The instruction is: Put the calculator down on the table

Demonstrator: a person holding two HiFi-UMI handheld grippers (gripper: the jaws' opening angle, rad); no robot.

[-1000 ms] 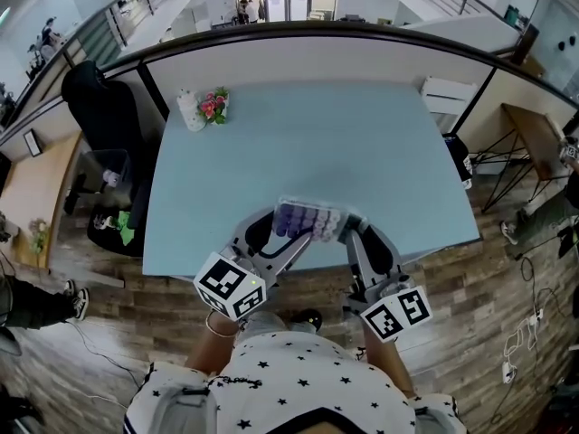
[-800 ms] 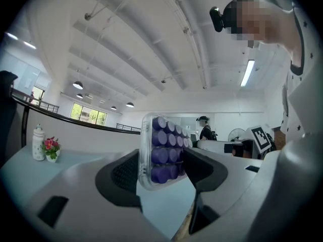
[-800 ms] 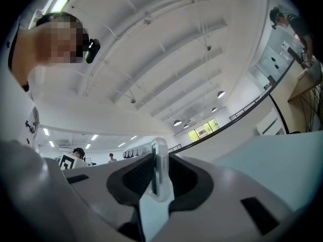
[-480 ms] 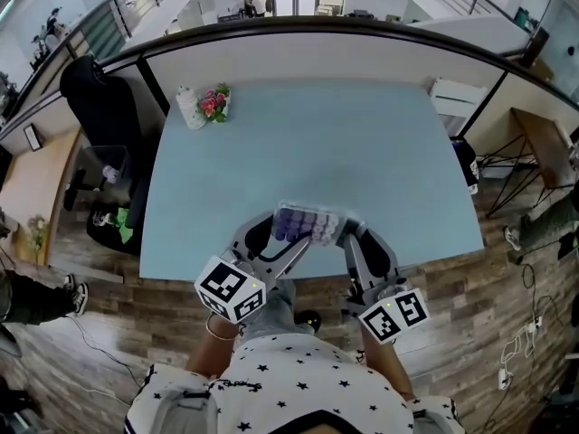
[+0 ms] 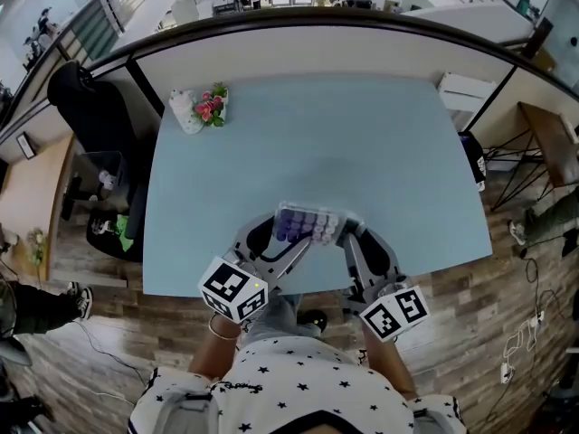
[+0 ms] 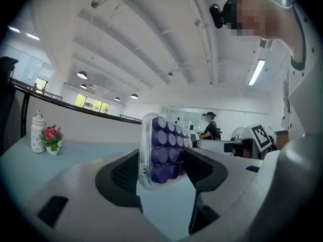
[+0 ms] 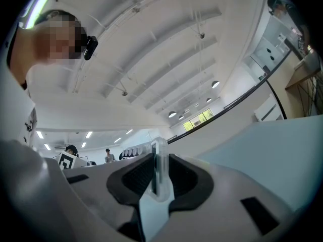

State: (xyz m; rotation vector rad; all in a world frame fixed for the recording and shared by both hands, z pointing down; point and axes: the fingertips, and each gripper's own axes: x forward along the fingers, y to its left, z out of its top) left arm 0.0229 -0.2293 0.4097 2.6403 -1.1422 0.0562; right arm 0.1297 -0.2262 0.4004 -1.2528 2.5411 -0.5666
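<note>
Probably light, stiff and slick-cased, the calculator [image 5: 308,222] hangs above the table's [image 5: 317,143] near edge. The left gripper [image 5: 286,237] clamps wide across its keyed body, and the right gripper [image 5: 349,235] pinches its thin end. The left gripper view shows purple keys [image 6: 164,153]; the right gripper view shows only a clear edge.

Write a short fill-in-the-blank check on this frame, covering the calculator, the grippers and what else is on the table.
1. The calculator has keys coloured ____.
2. Counting the left gripper and the right gripper, the number of grippers clamped on it is ____.
3. In the head view, the flowers stand at the table's far ____ corner.
Missing words: purple; two; left.
</note>
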